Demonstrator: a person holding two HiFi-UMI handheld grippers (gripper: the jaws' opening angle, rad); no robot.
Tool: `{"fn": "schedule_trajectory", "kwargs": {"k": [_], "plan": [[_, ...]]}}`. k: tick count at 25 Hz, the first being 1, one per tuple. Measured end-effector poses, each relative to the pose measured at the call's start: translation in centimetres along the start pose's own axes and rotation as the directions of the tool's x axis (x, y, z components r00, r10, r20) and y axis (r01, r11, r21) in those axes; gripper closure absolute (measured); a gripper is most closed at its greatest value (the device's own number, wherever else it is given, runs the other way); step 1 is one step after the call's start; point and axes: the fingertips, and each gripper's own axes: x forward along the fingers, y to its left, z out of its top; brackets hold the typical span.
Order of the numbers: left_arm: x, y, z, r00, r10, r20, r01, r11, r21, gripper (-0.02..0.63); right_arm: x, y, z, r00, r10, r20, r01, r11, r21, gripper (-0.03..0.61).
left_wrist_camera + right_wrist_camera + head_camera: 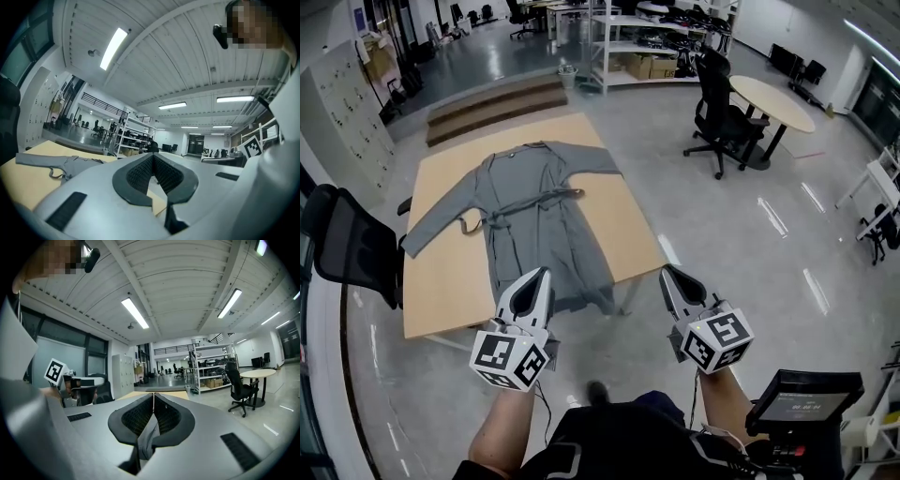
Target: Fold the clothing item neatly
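Note:
A grey robe (525,220) lies spread flat on a wooden table (445,281), sleeves out to both sides and a belt tied across its waist. My left gripper (542,273) hovers just above the robe's near hem, jaws shut and empty. My right gripper (667,272) is held off the table's right front corner, also shut with nothing in it. In the left gripper view the robe (56,161) shows low at the left, beyond the shut left gripper (153,156). The right gripper view shows the shut right gripper (153,395) and the table's far edge (164,393).
A black office chair (347,248) stands at the table's left side. Another black chair (722,117) and a round table (773,101) are at the far right. Steps (497,108) and shelving (647,42) lie beyond the table. A device on a stand (802,403) is by my right arm.

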Motion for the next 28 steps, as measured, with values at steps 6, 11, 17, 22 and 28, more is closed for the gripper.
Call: {"fn": "schedule_trajectory", "kwargs": {"k": [6,11,17,22,28], "plan": [[2.5,1.8,-0.2,1.000,-0.008,-0.020,0.008,1.000,-0.010,0.615,3.0,-0.2,-0.3,0.999,0.004,-0.047,-0.004,1.000,-0.007,0.568],[5.0,2.8,-0.5,1.000,-0.020,-0.024,0.020,1.000,-0.016,0.615,5.7,-1.9,-0.5,0.999,0.007,-0.047,-0.007,1.000,0.003,0.568],[9.6,5.0,-0.1,1.000,0.005,-0.030,-0.005,1.000,0.001,0.615,10.7,-5.6,0.0,0.999,0.031,-0.019,-0.030,0.999,0.027,0.568],[15.4,6.4,0.4,0.999,0.011,-0.048,-0.010,1.000,0.023,0.615,15.5,-10.4,0.7,0.999,0.035,-0.023,-0.034,0.999,0.042,0.568],[22.2,8.0,-0.1,0.997,0.044,-0.071,-0.042,0.998,0.038,0.615,20.4,-15.1,0.9,0.998,0.058,-0.018,-0.058,0.998,0.023,0.568]]}}
